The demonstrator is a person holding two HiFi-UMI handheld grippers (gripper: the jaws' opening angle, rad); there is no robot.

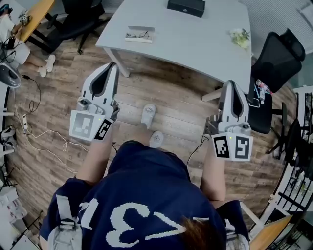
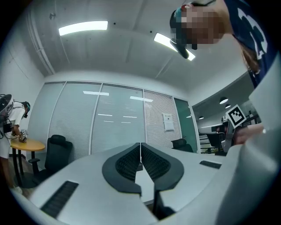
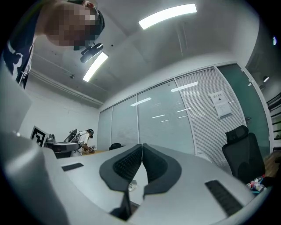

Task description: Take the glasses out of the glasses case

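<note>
While standing back from the surface [image 1: 195,41], holding two tongs over the wood floor [image 1: 166,93]: left tongs [image 1: 113,66] and right tongs [image 1: 229,84], both pinching fully together on nothing. Lying near the surface's front left edge: one pair of glasses [image 1: 138,34] on a pale flat holder [image 1: 149,39]. Sitting at the far edge: one black box [image 1: 186,7]. Flanking: right black chair [image 1: 276,56], far-left black chair [image 1: 78,19].

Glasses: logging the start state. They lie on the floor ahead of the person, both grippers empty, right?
No: the head view shows the glasses on the table, not the floor. The left gripper and right gripper are indeed empty.
</note>
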